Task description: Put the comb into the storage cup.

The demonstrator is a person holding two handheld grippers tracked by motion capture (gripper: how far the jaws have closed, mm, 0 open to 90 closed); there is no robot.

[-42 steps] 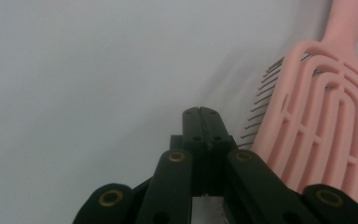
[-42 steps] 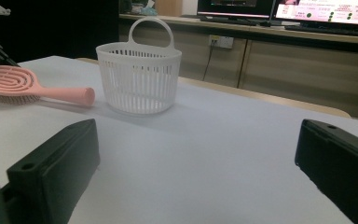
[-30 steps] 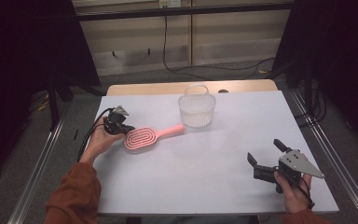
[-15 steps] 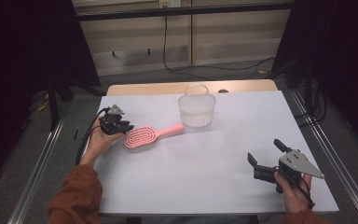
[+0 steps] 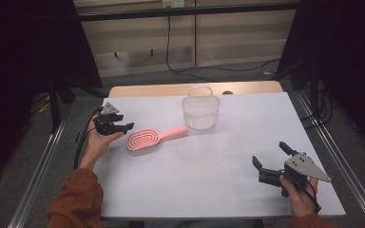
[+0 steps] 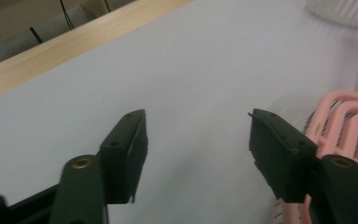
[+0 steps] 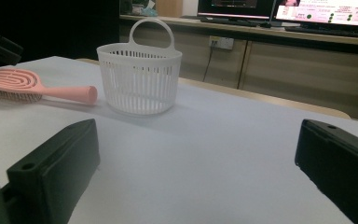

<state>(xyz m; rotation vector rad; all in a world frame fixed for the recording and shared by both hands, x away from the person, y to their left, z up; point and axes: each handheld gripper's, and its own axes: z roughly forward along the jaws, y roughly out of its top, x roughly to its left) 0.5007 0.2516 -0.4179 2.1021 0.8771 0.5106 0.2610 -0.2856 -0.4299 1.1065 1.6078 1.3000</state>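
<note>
A pink hairbrush [image 5: 147, 138] lies flat on the white table, its handle pointing right toward a white slatted basket [image 5: 200, 111] that stands upright with its handle up. My left gripper [image 5: 123, 128] hovers just left of the brush head. Its jaws have just been opening and now stand open, with bare table between them. In the left gripper view [image 6: 198, 135] the brush's ribs [image 6: 349, 121] lie just outside the right jaw. My right gripper [image 5: 270, 154] rests open near the table's front right, aimed at the basket [image 7: 140, 79] and brush [image 7: 23, 84].
The white sheet covers a wooden table whose bare edge [image 5: 171, 89] shows at the back. Metal rails [image 5: 38, 166] run along both sides. Wide free surface lies between the brush and my right gripper. Monitors [image 7: 326, 9] stand on a far counter.
My left gripper's jaws have opened and the hand has drawn slightly left, away from the brush head. The brush, the basket and my right gripper have stayed put.
</note>
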